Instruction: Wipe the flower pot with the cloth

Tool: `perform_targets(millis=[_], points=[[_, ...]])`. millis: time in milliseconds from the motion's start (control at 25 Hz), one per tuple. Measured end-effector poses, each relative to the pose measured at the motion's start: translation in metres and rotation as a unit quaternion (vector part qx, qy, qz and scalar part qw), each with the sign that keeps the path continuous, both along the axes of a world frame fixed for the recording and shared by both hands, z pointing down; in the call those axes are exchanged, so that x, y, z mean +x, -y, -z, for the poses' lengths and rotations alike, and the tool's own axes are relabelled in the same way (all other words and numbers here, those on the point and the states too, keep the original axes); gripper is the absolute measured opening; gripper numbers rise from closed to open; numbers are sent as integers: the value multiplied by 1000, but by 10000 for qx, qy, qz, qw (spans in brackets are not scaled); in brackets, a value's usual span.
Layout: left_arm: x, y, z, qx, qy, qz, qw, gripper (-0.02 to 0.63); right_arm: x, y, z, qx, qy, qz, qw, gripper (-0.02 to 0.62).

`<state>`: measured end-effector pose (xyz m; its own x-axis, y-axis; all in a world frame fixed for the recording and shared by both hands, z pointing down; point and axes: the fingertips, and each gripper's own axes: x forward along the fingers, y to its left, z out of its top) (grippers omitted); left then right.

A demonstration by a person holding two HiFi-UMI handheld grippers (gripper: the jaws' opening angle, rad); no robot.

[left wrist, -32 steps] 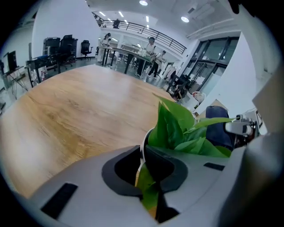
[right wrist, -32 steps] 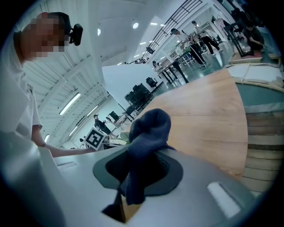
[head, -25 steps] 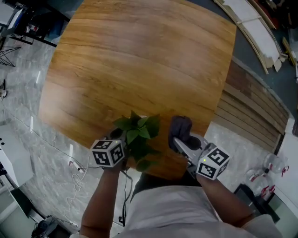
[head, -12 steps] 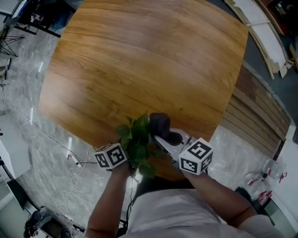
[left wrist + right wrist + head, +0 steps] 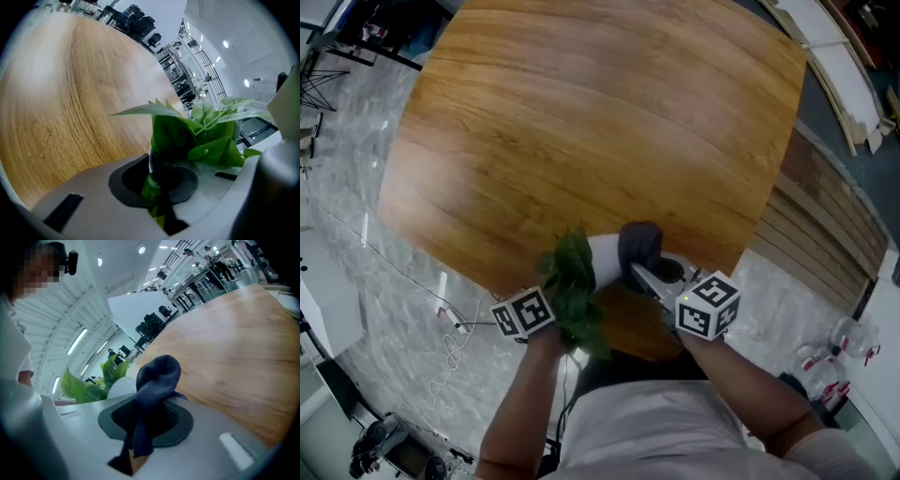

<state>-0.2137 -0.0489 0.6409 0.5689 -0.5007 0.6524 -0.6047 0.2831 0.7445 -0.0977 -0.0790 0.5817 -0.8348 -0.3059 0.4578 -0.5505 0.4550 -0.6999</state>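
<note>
A small white flower pot (image 5: 605, 257) with green leaves (image 5: 572, 281) is held tipped on its side above the near edge of the wooden table (image 5: 581, 112). My left gripper (image 5: 159, 186) is shut on the pot's rim (image 5: 149, 161), and the leaves (image 5: 187, 136) fill its view. My right gripper (image 5: 649, 272) is shut on a dark blue cloth (image 5: 639, 246), whose bunched end rests against the pot's white wall. The right gripper view has the cloth (image 5: 157, 376) rising from the jaws, with the pot (image 5: 123, 385) and leaves (image 5: 86, 386) just to its left.
The table's near edge runs just under both grippers. Marble floor with a white cable (image 5: 455, 352) lies to the left. Wooden boards (image 5: 811, 216) lie on the floor to the right, and bottles (image 5: 839, 337) stand at the far right.
The right gripper carried the cloth left to the plant. The pot has since tipped, so its white wall now shows between leaves and cloth.
</note>
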Motion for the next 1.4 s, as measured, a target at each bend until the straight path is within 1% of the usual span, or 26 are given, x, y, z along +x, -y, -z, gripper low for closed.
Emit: perform_targets(millis=[80, 160, 240, 360, 440, 480, 560, 640, 760, 840, 920, 1000, 1080, 1160, 1240, 1320, 1400], points=[[-1, 4, 0, 16, 8, 10, 10000, 25, 14, 3, -16, -118, -150, -213, 9996, 66], [0, 5, -2, -4, -15, 48, 10000, 25, 11, 0, -11, -96, -134, -256, 9995, 66], [0, 4, -5, -83, -81, 157, 9998, 25, -12, -11, 11, 87, 56, -30, 9999, 66], [2, -1, -8, -188, -150, 278, 9993, 26, -57, -40, 51, 197, 572, 530, 9968, 66], [1, -6, -12, -237, -102, 269, 9993, 28, -71, -54, 63, 184, 755, 726, 9943, 66], [1, -7, -12, -260, -107, 267, 9992, 28, -71, -55, 61, 175, 757, 735, 9943, 66], [4, -4, -8, -251, -173, 286, 9991, 28, -57, -50, 47, 163, 613, 624, 9960, 66], [6, 0, -6, -224, -226, 322, 9990, 28, -33, -41, 22, 110, 327, 413, 9985, 66], [5, 1, -6, -179, -225, 347, 9990, 28, 7, -32, -20, -188, -142, -12, 9997, 66], [6, 1, -6, -141, -176, 284, 9993, 28, 21, -28, -33, -358, -288, -201, 9987, 66], [8, 1, -5, -68, -6, 115, 9999, 28, 17, -26, -22, -359, -153, -209, 9990, 66], [6, 3, -2, 98, 335, -156, 9993, 28, -2, -26, 9, -207, 197, 1, 9996, 66], [5, 6, 4, 319, 685, -480, 9960, 28, -22, -29, 41, -77, 592, 264, 9979, 66], [8, 8, 10, 522, 894, -822, 9912, 28, -30, -29, 59, -9, 795, 393, 9961, 66], [11, 10, 14, 727, 1081, -1159, 9847, 28, -21, -26, 51, 45, 680, 349, 9971, 66], [12, 11, 17, 895, 1224, -1434, 9780, 28, 1, -21, 23, 57, 292, 180, 9994, 66], [13, 13, 19, 1061, 1326, -1665, 9713, 28, 26, -17, -13, -155, -115, -40, 9998, 66]])
